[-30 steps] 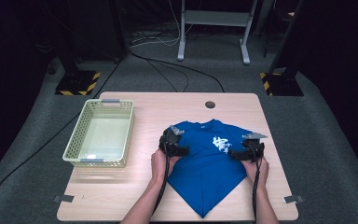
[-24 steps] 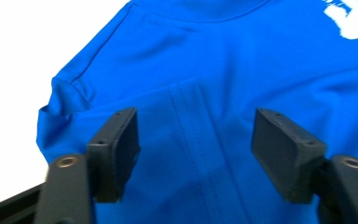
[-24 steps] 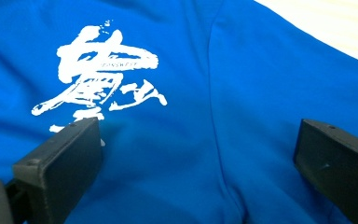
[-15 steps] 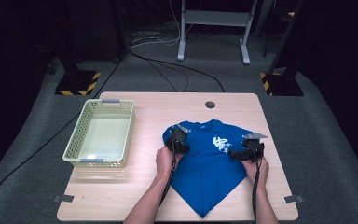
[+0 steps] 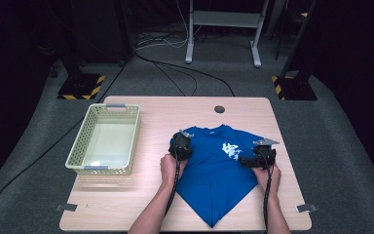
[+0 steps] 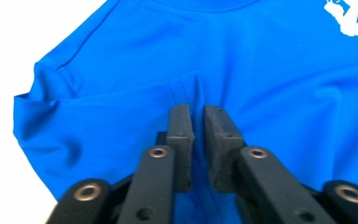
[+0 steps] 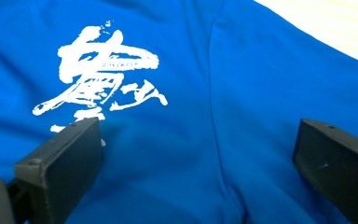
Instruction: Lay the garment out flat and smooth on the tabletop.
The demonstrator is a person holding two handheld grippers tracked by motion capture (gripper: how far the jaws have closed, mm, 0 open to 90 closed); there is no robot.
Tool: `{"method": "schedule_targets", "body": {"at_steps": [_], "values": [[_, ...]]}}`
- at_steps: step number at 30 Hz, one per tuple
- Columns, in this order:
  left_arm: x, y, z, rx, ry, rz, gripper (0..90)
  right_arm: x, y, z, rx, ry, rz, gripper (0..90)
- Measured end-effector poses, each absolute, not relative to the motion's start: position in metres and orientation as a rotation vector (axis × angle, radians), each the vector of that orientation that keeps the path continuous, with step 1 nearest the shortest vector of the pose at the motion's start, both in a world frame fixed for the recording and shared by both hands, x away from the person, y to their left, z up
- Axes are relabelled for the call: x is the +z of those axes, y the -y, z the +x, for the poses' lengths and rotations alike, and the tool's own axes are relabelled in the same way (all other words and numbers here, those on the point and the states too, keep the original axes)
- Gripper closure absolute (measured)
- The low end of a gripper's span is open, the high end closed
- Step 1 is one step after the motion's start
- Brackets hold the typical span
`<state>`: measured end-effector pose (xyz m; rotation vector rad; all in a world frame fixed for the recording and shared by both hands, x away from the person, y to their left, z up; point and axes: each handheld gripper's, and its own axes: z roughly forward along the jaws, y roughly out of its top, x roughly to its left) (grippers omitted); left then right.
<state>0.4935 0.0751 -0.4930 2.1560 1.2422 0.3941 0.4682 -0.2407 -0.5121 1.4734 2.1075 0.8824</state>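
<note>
Fingers of the left gripper have just been closing, and in the high view they sit at the left shoulder of the blue shirt, which lies flat on the bench with its collar away from the person and its hem running to a point at the near edge. The right gripper rests on the shirt's other side, just right of the white print. A pale basket stands apart to the left, with nothing in it.

From the left gripper view, the fingers are drawn almost together with a thin ridge of blue cloth pinched up between them, beside a stitched seam. The step in hand looks like gathering the shirt for a fold or a lift. To do it well, the pinch should probably take both layers near the seam, since one thin layer may slip free, and any lift should wait until the other side is caught too.

From the right gripper view, the fingers stand wide apart over the cloth and hold nothing. They likely need to press down and close on a matching fold at the same height, so the shirt comes up level rather than twisting.

As for writing, the print is white brush-style lettering with a small line of text across it, too fine to read.
</note>
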Motion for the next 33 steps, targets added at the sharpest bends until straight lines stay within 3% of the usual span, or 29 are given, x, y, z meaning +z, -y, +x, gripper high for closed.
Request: {"method": "schedule_targets", "body": {"at_steps": [18,33], "values": [[-0.477,-0.094,0.494,0.443,-1.244,2.119,85.9,-0.512,0.241,0.468,0.882,-2.107,1.473,0.9],[-0.465,-0.14,0.489,0.509,-1.321,2.027,85.9,-0.512,0.241,0.468,0.882,-2.106,1.474,1.1]]}}
